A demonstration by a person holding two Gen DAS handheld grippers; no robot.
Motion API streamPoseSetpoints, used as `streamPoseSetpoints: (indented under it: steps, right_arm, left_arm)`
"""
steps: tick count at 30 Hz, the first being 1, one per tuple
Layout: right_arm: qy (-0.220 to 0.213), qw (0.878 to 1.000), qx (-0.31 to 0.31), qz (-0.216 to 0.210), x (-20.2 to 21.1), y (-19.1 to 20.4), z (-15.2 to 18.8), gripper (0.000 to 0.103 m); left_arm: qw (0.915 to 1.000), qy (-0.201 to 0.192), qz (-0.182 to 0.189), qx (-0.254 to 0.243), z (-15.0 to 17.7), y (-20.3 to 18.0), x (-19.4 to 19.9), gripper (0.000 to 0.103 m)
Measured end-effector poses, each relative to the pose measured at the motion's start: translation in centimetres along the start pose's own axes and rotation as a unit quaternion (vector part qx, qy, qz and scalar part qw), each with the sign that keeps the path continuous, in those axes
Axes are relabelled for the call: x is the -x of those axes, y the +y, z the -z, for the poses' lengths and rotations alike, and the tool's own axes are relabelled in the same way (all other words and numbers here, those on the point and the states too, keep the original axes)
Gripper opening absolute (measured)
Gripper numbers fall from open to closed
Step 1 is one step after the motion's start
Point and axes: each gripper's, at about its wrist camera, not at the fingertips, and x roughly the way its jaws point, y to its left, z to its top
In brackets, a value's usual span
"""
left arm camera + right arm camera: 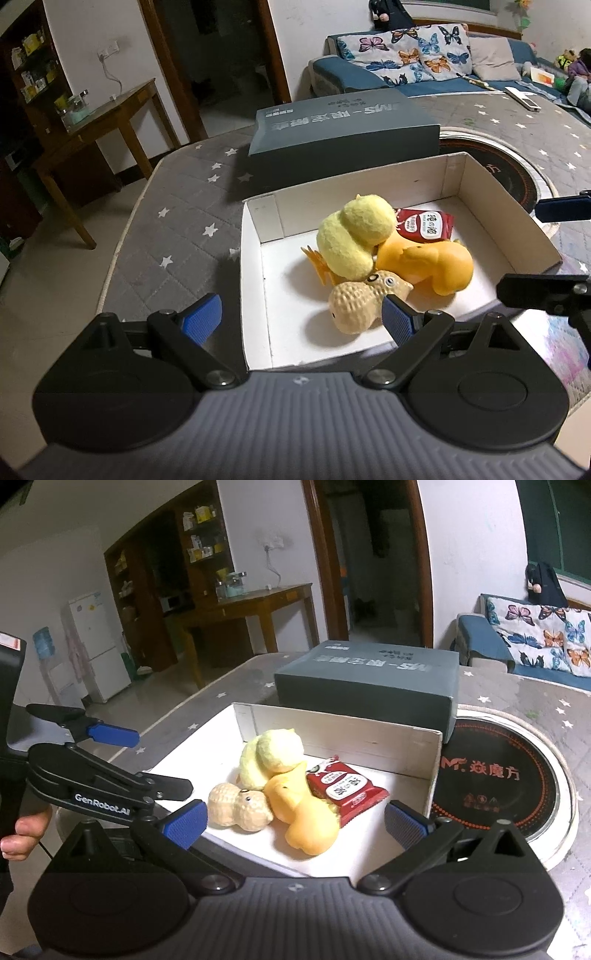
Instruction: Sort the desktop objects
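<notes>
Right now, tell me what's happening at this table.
A person holds two sets of tongs, left and right, both open and empty, over a white cardboard box. Inside lie a fuzzy yellow plush toy, an orange rubber duck, a beige peanut-shaped toy and a red snack packet. A dark grey lidded box sits behind.

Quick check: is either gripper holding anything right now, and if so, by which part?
Nothing is held. The left gripper and right gripper both have their jaws spread and empty, above the near edge of the white box.
</notes>
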Motion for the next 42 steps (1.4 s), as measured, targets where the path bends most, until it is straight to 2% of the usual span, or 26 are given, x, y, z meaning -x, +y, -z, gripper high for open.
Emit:
streamPoseSetpoints:
  steps: [14,29,42]
  right_arm:
    - [0.009,0.999,0.023,0.021,0.1,2.2,0.4,0.103]
    - [0.008,0.999,0.030,0.030,-0.7,0.8,-1.5,0.103]
    - [0.018,0.999,0.023,0.023,-2.5,-0.1,-1.6,0.103]
  left_arm:
    - [0.9999,-0.006,0.012,-0.007,-0.1,-0.2,-0.4,0.092]
    - [0.9999,-0.007,-0.014,0.007,-2.0,-0.6,-2.0,0.092]
    - [0.9997,-0.005,-0.010,0.021,-2.9,0.4,-3.5,0.092]
